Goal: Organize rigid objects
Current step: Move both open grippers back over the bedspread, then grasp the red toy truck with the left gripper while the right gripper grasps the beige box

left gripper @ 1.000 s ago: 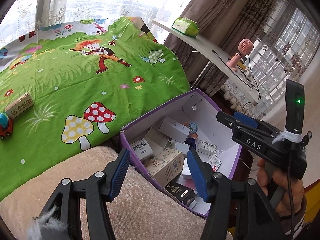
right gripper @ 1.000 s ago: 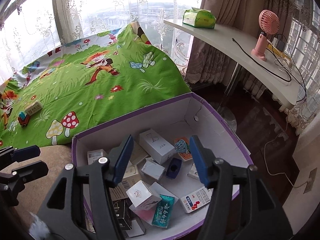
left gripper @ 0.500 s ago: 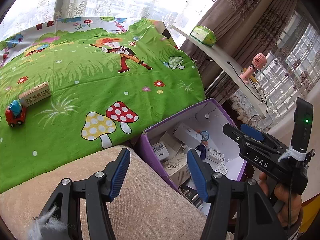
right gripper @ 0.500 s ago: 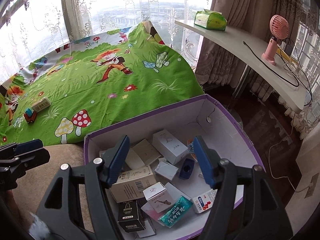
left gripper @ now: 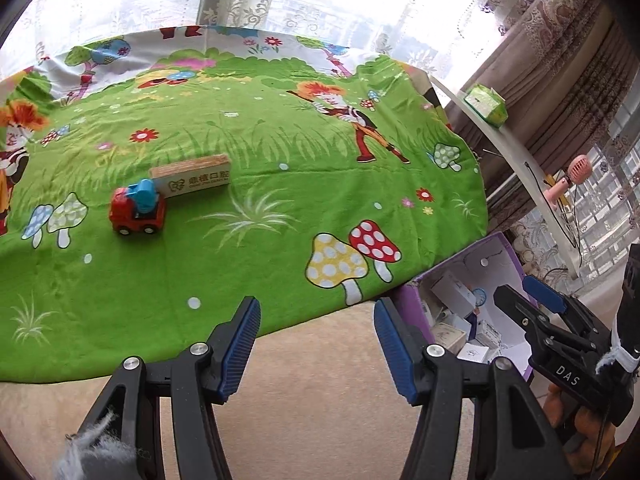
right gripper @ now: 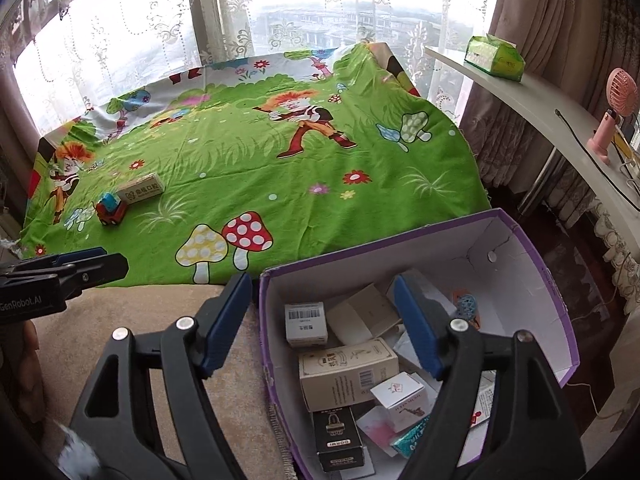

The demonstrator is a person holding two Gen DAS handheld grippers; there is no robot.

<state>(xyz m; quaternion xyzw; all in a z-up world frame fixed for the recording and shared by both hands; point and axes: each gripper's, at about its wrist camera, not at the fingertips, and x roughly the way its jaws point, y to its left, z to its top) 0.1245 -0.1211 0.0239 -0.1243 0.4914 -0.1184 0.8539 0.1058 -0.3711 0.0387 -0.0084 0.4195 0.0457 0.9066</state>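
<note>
**Two empty grippers above a cartoon cloth and a box of small packages**

Two hand-held grippers hang over a surface covered by a bright green cartoon cloth [left gripper: 256, 152] printed with mushrooms, flowers and children. A beige plush surface [left gripper: 320, 392] lies along the cloth's near edge.

The left gripper [left gripper: 316, 344] hovers above the near edge of the cloth. Its blue-padded jaws stand wide apart with nothing between them. The right gripper [right gripper: 322, 322] hovers over the left rim of a purple cardboard box [right gripper: 556, 320]. Its jaws are also wide apart and hold nothing.

The box, white inside, sits at the right end of the cloth, beside the beige surface. It holds a jumble of small packages, among them a cream carton [right gripper: 348, 372] lying on its side, a white box with a barcode label [right gripper: 306, 322], a black box [right gripper: 338, 440] and a small white cube-shaped box [right gripper: 402, 400].

Two things lie on the cloth, well apart from the box, toward the far left. One is a red toy truck [left gripper: 138, 210] with a blue top. Just behind it, seemingly touching it, lies a long tan box [left gripper: 192, 179] printed with Chinese characters.

To the right, a curved white shelf [right gripper: 560, 120] carries a green tissue pack [right gripper: 494, 58] and a pink handheld fan [right gripper: 612, 112]. Lace curtains [right gripper: 320, 4] cover the bright window behind.
</note>
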